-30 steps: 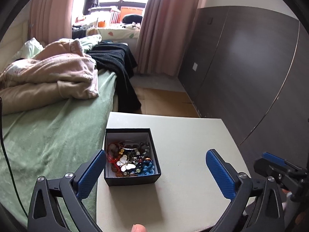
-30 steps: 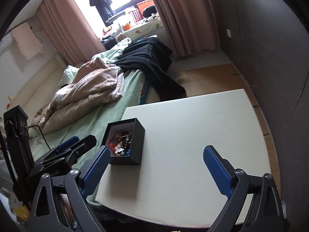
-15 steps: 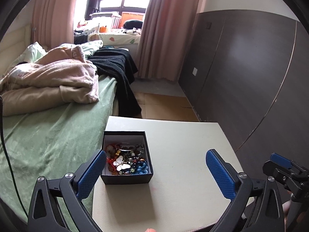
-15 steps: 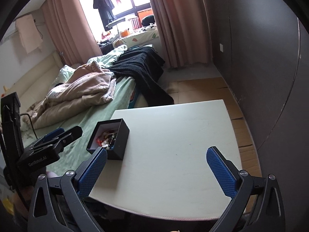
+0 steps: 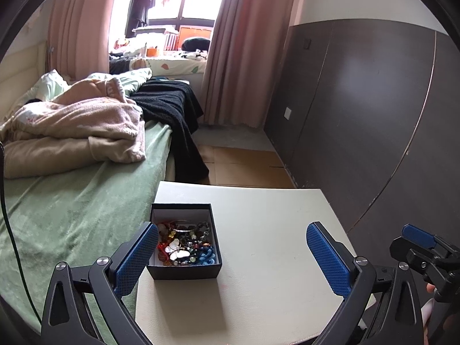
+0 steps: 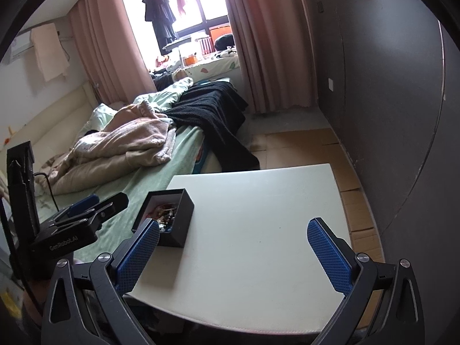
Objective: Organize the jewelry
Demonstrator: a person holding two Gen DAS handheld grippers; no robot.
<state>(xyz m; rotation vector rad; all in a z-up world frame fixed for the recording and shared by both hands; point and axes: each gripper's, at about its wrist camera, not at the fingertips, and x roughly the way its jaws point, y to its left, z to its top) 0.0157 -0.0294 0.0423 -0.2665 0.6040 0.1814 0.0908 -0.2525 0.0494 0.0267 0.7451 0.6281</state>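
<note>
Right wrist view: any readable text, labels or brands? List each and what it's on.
"GenRobotAI": pale lettering on the black body of the left gripper, at the left edge of the right wrist view; small, last letters uncertain.
No readable text on the black jewelry box, the table, the walls or the curtains.
The left wrist view shows no text.

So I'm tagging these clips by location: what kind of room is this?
Most likely a bedroom: a bed with a rumpled blanket, curtains at the window, and a jewelry box on a small table.
</note>
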